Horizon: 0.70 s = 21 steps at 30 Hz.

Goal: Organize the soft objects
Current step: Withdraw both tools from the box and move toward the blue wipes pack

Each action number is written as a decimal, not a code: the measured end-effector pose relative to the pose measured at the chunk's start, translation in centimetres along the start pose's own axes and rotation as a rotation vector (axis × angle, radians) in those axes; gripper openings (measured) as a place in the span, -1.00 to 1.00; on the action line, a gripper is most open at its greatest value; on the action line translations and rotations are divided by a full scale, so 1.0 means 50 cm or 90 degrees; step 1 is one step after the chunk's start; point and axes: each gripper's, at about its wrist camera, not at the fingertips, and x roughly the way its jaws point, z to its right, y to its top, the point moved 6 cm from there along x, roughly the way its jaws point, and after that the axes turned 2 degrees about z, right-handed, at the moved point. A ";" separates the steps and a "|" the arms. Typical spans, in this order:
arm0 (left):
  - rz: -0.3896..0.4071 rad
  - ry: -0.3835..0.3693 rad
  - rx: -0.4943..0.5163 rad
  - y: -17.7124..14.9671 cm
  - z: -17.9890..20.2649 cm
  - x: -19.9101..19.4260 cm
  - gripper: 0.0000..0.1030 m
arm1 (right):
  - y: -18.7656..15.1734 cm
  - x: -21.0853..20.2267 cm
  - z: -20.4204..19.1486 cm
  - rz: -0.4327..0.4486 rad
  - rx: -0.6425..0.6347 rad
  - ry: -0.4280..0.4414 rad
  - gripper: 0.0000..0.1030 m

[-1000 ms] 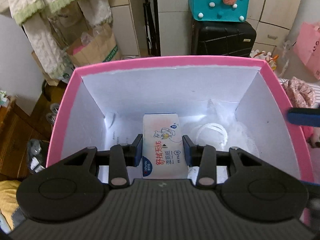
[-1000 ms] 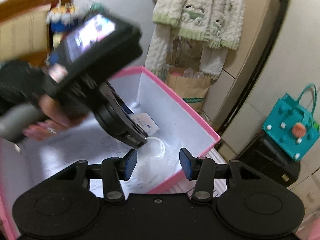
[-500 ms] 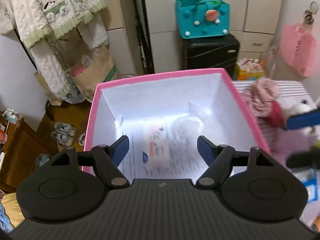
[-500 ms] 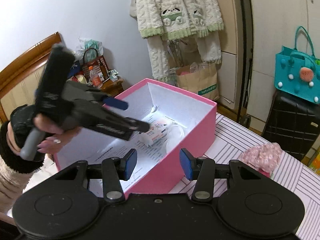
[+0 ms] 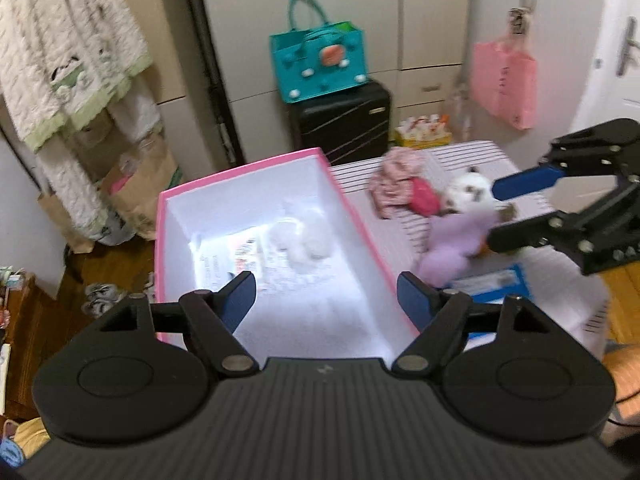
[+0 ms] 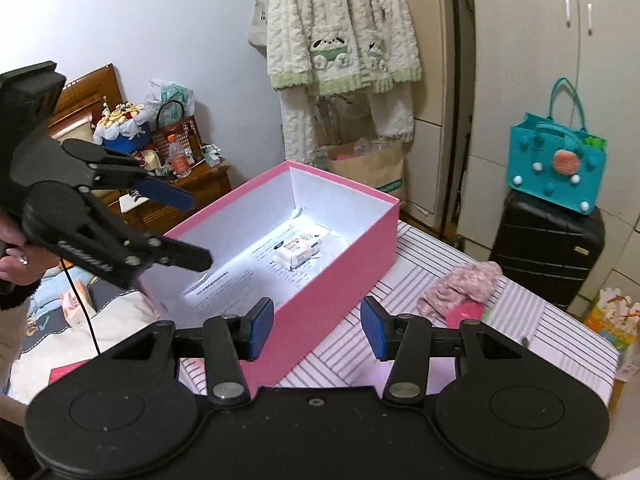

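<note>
the left gripper (image 5: 326, 294) hung above the near end of the pink box (image 5: 362, 224), its blue-padded jaws spread wide with nothing between them; they had just been opening. in the box lay the pack of wet wipes (image 6: 300, 248), flat on a printed sheet (image 6: 248, 276) that lined the white floor, and beside it something white and soft (image 5: 308, 236), blurred from where i stood, so i could not say what it was. the box sat on a striped tablecloth (image 6: 436, 264), with its far end toward the wardrobe.

the right gripper (image 6: 318, 326) was off to the side of the box, over the cloth, its jaws parted a moderate way and empty. in the left view its fingers (image 5: 524, 182) showed in front of the heap of soft things still on the table: a pink floral cloth (image 6: 460, 284) crumpled well apart from the box, a bright pink piece (image 5: 426, 198) touching it, a white plush toy (image 5: 464, 194) and a lilac soft thing (image 5: 456, 246) just beside that. whether the fingers touched the plush i could not tell; it looked as if they only passed in front.

a hand (image 6: 16, 260) in a dark cuff gripped the left tool's handle. behind, a cream knitted robe (image 6: 340, 36) hung on the wall, and a teal bag (image 6: 556, 168) stood on a black suitcase (image 6: 548, 252)
</note>
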 end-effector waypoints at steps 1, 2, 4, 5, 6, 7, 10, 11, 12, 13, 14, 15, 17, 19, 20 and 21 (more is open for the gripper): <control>0.001 -0.010 0.001 -0.002 0.011 -0.010 0.52 | -0.004 -0.014 -0.002 0.004 0.000 -0.002 0.06; 0.003 -0.019 0.003 -0.004 0.022 -0.017 0.53 | -0.011 -0.029 -0.003 0.009 0.000 -0.005 0.07; 0.009 -0.035 0.016 -0.010 0.048 -0.032 0.54 | -0.026 -0.056 -0.006 0.016 0.003 -0.011 0.07; 0.013 -0.039 0.025 -0.013 0.060 -0.037 0.55 | -0.038 -0.070 -0.007 0.019 0.004 -0.014 0.08; 0.017 -0.041 0.037 -0.016 0.076 -0.042 0.56 | -0.048 -0.081 -0.008 0.021 0.004 -0.017 0.08; 0.021 -0.044 0.047 -0.019 0.088 -0.045 0.57 | -0.057 -0.089 -0.008 0.021 0.004 -0.018 0.09; 0.029 -0.062 0.076 -0.029 0.129 -0.043 0.57 | -0.088 -0.108 -0.010 0.021 0.004 -0.025 0.13; 0.029 -0.071 0.081 -0.032 0.141 -0.041 0.57 | -0.101 -0.112 -0.007 0.019 0.005 -0.028 0.13; 0.027 -0.081 0.085 -0.035 0.152 -0.037 0.57 | -0.111 -0.115 -0.004 0.017 0.009 -0.030 0.13; 0.022 -0.091 0.088 -0.039 0.164 -0.031 0.57 | -0.122 -0.116 -0.002 0.013 0.012 -0.032 0.13; 0.018 -0.099 0.090 -0.043 0.174 -0.026 0.57 | -0.135 -0.117 0.004 0.008 0.018 -0.035 0.13; 0.015 -0.105 0.093 -0.047 0.182 -0.022 0.57 | -0.146 -0.120 0.007 0.004 0.022 -0.037 0.13; 0.005 -0.115 0.098 -0.054 0.199 -0.014 0.57 | -0.170 -0.120 0.016 -0.006 0.031 -0.040 0.13; -0.004 -0.123 0.101 -0.062 0.214 -0.004 0.57 | -0.193 -0.121 0.023 -0.015 0.041 -0.043 0.13; -0.007 -0.126 0.103 -0.066 0.220 -0.002 0.57 | -0.205 -0.121 0.028 -0.020 0.046 -0.044 0.14; -0.009 -0.131 0.105 -0.069 0.226 0.003 0.57 | -0.217 -0.120 0.032 -0.023 0.049 -0.045 0.14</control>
